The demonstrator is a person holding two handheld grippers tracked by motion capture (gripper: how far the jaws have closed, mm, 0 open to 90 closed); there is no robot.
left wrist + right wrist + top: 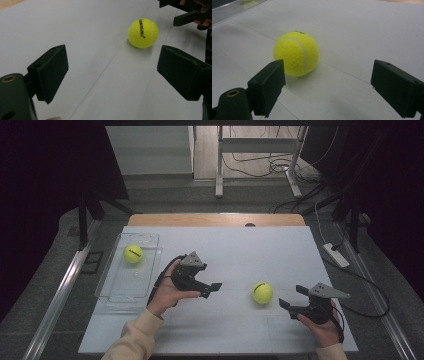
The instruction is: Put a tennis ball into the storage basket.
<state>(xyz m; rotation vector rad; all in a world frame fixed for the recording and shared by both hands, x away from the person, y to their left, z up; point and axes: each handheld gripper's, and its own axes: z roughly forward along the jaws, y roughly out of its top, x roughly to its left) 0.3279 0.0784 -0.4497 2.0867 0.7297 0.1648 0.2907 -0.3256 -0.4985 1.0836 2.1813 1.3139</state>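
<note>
While both jaws stand wide apart and grip nothing, the left claw (216,287) points across the bench (225,330) toward a yellow tennis ball (262,292) lying free between the two claws. Right claw (291,298): likewise wide open, empty, just beside that ball. Far left: clear tray (112,292), holding a second tennis ball (133,254).

From my high view, the left gripper (216,287) has part of its body wrapped inside the hand (167,295), and both sleeves run off the near edge. In my left gripper view the other gripper (186,15) is cut by the far right corner. The second tennis ball (247,0) in my right gripper view is clipped at the top edge.
</note>
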